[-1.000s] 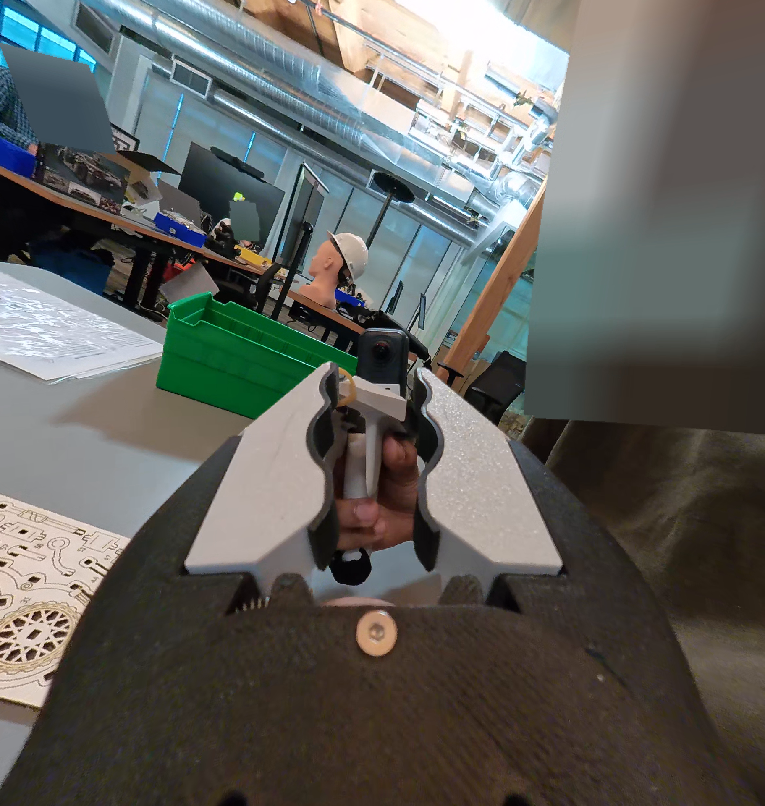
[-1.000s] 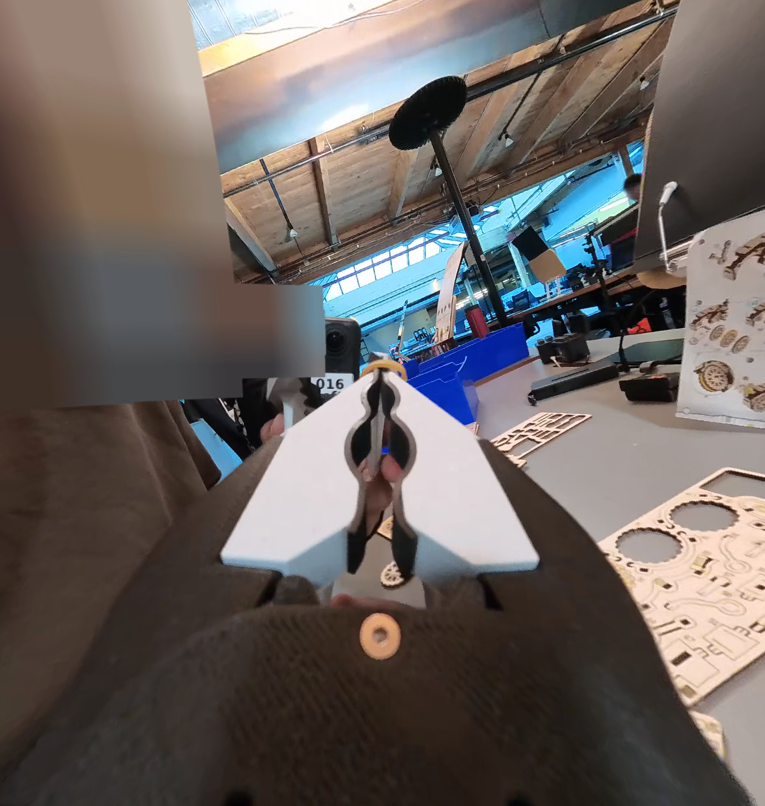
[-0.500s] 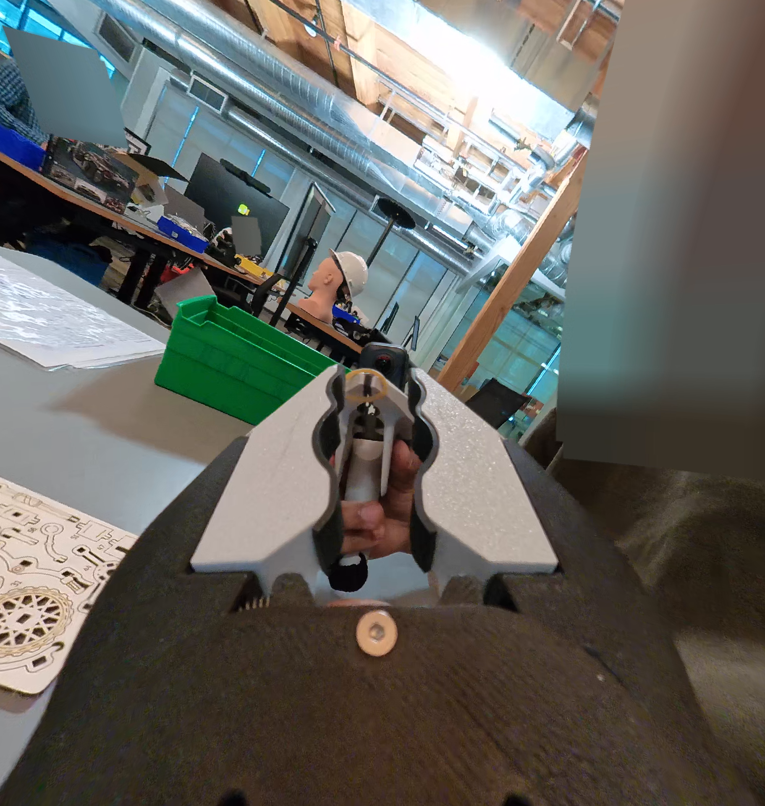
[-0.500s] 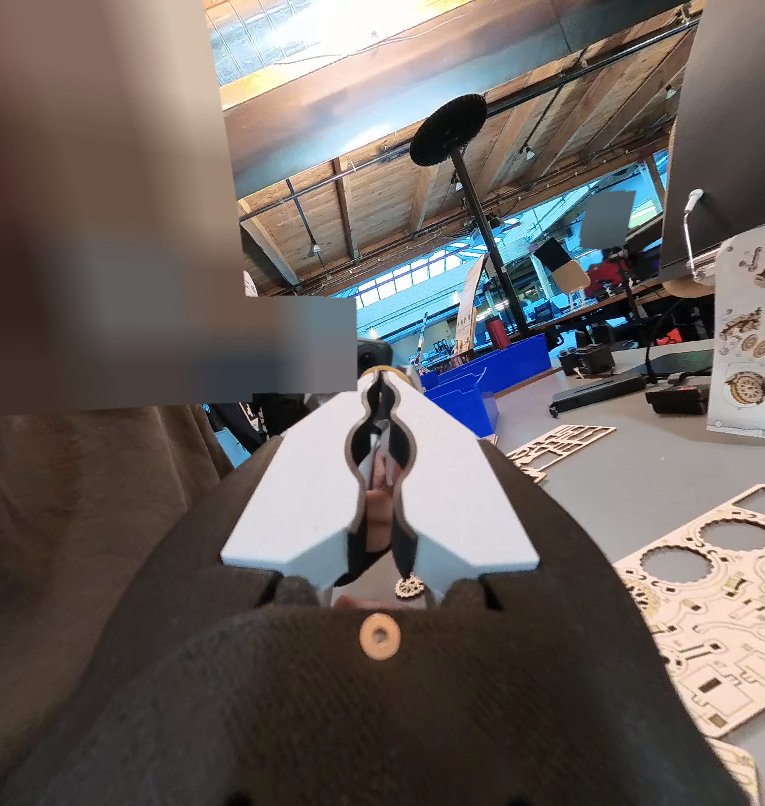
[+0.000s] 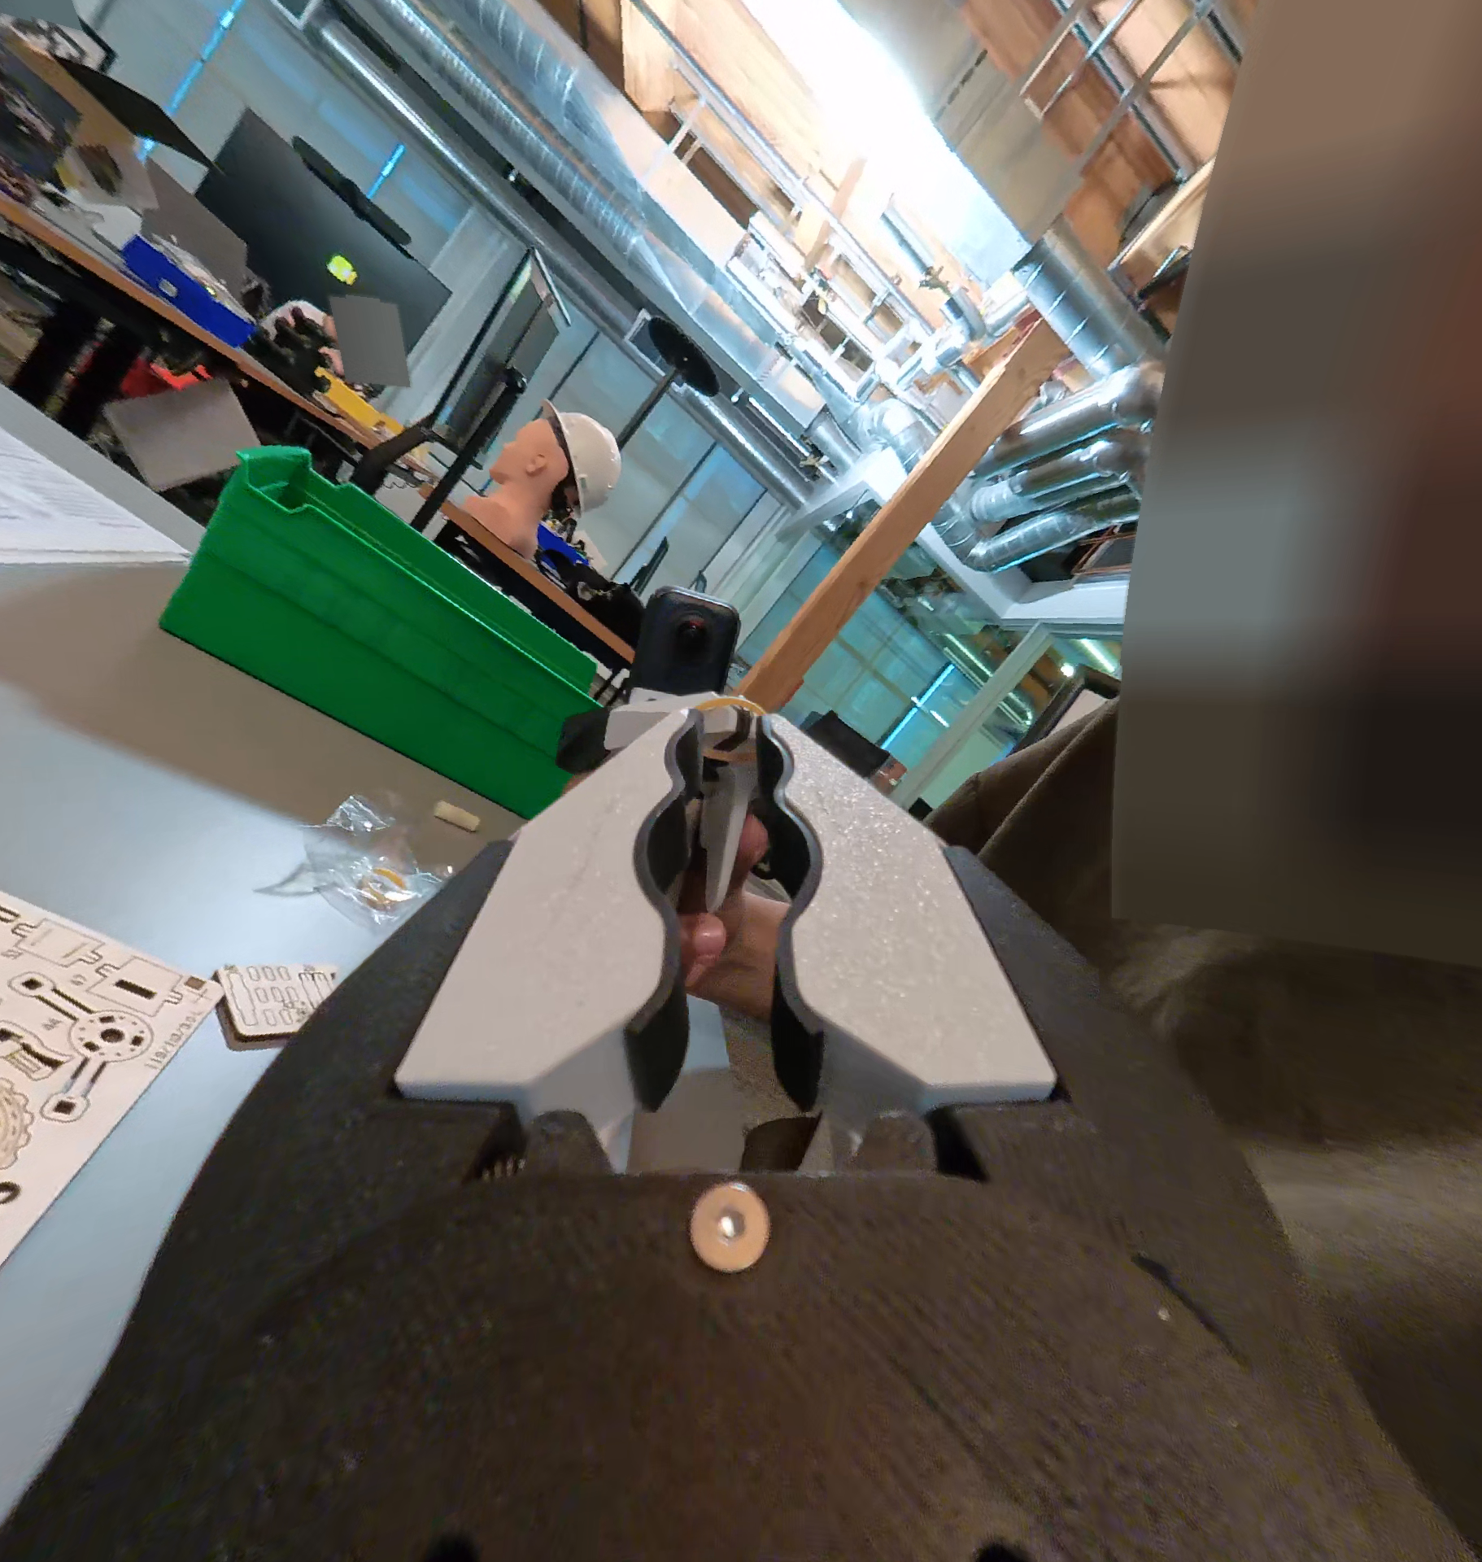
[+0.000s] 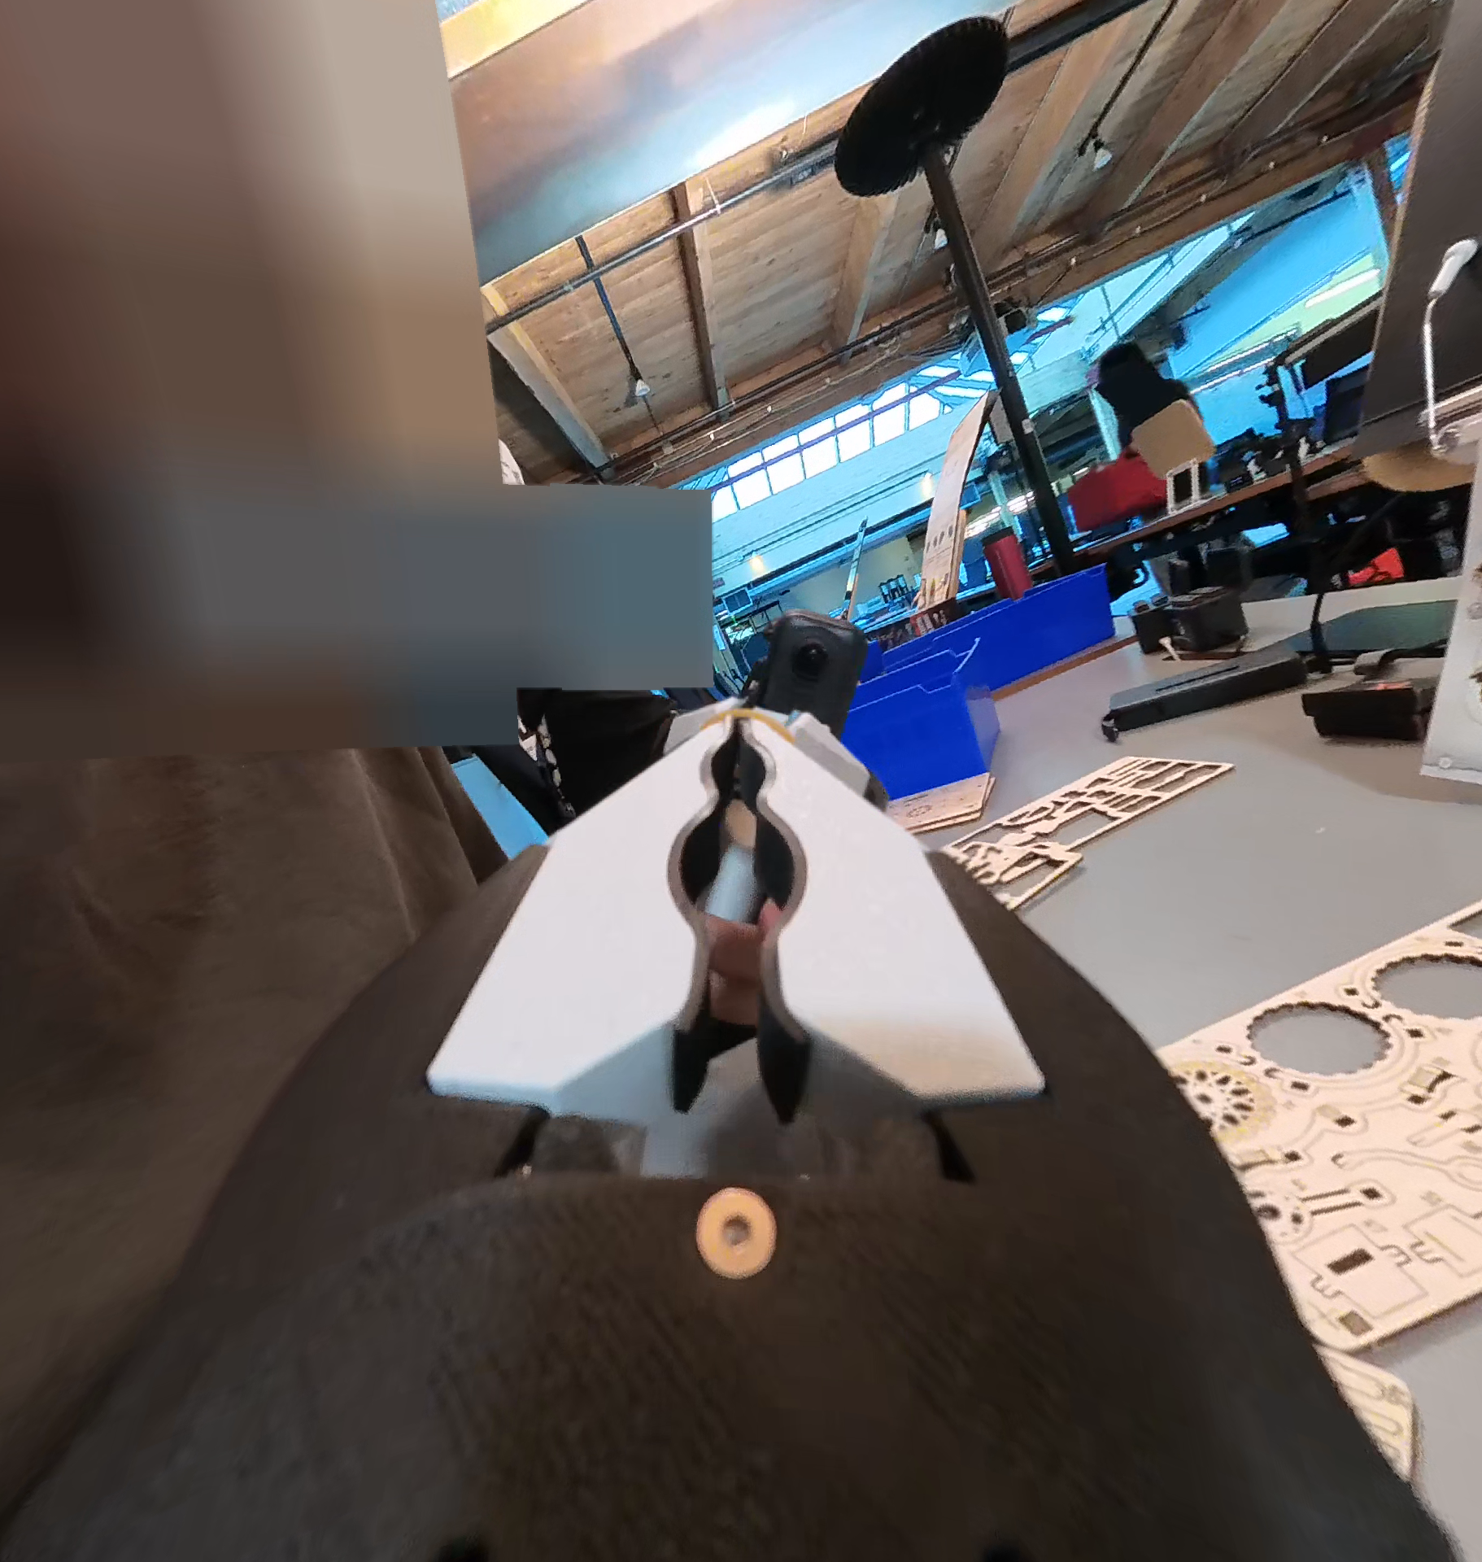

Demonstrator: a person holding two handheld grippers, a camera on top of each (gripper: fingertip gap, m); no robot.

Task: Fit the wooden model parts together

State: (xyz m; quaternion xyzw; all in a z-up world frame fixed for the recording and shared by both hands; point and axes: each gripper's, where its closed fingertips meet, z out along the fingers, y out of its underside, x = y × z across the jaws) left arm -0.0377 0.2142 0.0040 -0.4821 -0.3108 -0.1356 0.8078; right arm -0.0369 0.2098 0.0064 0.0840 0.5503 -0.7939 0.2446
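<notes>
My left gripper (image 5: 729,731) has its fingers drawn in on a thin wooden ring (image 5: 733,706) at their tips. In the right wrist view my right gripper (image 6: 742,734) is shut, and the same ring (image 6: 750,717) shows edge-on at its tips. The two grippers meet tip to tip above the table. The right gripper's grey finger (image 5: 725,837) and the hand holding it show through the left gripper's gap. The left gripper's fingers (image 6: 818,748) flank the right gripper's tips. The exact contact on the ring is partly hidden.
A green bin (image 5: 366,608), a clear plastic bag (image 5: 366,871), a small wooden panel (image 5: 277,1002) and a laser-cut wooden sheet (image 5: 53,1056) lie on the grey table at left. At right are blue bins (image 6: 974,676) and more wooden sheets (image 6: 1354,1124). A person's brown garment (image 6: 171,1014) is close by. The grippers are tip to tip, or close to it. Left tips and right tips are each some 15 cm from the small wooden panel (image 5: 277,1002).
My left gripper's fingers have closed in from a wide gap to a narrow one around the ring. Both grippers have tilted and shifted slightly. The right gripper stays shut.
</notes>
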